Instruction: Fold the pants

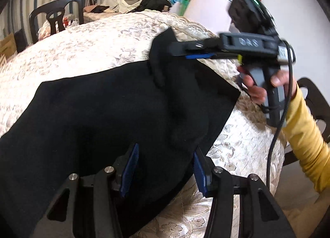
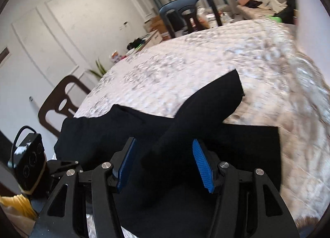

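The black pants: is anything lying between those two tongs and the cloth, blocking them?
Nothing visible. The black pants lie on the bare floral tablecloth. The left tongs hover open right over them; the right tongs, also open, have a raised fold between their pads.

My left wrist view sits low and close over the black pants (image 1: 103,118); my right crosses it, sharing pants and tablecloth (image 2: 185,62) beyond both jaws.

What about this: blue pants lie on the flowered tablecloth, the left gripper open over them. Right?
Only the colour is wrong: the pants are black, as the left wrist view shows. Tablecloth and open left gripper are as stated.
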Demonstrator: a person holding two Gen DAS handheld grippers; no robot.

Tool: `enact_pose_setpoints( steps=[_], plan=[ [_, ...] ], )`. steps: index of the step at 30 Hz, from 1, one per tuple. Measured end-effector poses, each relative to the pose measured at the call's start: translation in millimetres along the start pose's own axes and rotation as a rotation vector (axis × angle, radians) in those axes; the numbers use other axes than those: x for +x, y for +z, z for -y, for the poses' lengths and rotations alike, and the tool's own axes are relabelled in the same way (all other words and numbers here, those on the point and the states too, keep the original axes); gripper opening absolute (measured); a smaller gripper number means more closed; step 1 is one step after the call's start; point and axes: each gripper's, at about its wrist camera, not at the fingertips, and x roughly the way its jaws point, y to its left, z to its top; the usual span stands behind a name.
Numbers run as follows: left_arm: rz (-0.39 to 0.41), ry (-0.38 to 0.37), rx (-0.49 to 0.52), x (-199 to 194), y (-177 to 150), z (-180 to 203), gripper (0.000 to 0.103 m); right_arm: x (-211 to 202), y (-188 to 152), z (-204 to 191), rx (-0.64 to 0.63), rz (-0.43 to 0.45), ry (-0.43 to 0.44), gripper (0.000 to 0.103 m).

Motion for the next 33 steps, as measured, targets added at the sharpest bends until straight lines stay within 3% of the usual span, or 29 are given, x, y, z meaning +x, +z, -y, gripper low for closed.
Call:
enact_pose_setpoints(
  steps=[6,8,10,15,19,25,29,33],
  plan=[
    [0.015,0.025,-0.022,-1,0,-8,0.053,-15,-6,23,0.080,0.060,-0.100,0.057],
    [0.021,0.041,-0.061,0,2,-15,0.053,-14,-5,27,0.095,0.054,-0.146,0.057],
    [0.023,0.009,-0.119,-1,4,-23,0.053,-5,-1,28,0.097,0.025,-0.172,0.057],
    [0.041,0.021,-0.177,-6,5,-31,0.053,12,17,15,0.082,0.013,-0.105,0.057],
    [0.044,0.042,-0.224,-7,0,-43,0.053,30,33,2,0.075,0.006,0.010,0.057],
    [0.059,0.017,-0.286,-11,-4,-54,0.053,17,40,-4,0.049,0.069,0.046,0.057],
    [0.062,0.011,-0.288,-10,-4,-54,0.053,-9,32,6,0.017,0.111,-0.094,0.057],
    [0.066,0.007,-0.287,-10,-4,-57,0.053,-16,18,20,-0.005,0.063,-0.191,0.057]
  ],
)
